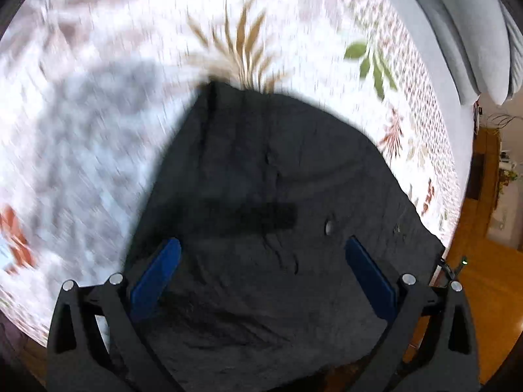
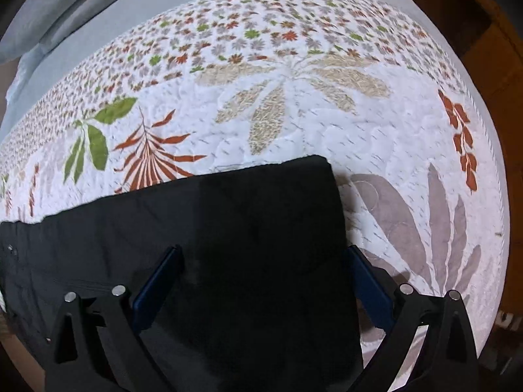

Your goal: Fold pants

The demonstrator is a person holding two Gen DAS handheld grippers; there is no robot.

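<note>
Black pants (image 1: 261, 202) lie flat on a white quilt with a leaf print (image 1: 98, 114). In the left wrist view my left gripper (image 1: 263, 251) hovers open over the waist end, where a small silver button (image 1: 329, 227) shows; its blue fingers (image 1: 157, 277) hold nothing. The view is blurred by motion. In the right wrist view the pants (image 2: 228, 228) run off to the left as a dark band with a squared end at the upper right. My right gripper (image 2: 263, 261) is open above that end, nothing between its fingers (image 2: 369, 281).
The quilt (image 2: 294, 114) covers a bed. Pale blue pillows (image 1: 464, 32) lie at the head, also seen as pillows (image 2: 65, 6) in the right wrist view. A wooden floor (image 1: 483, 277) and wooden furniture (image 1: 487, 163) border the bed's edge.
</note>
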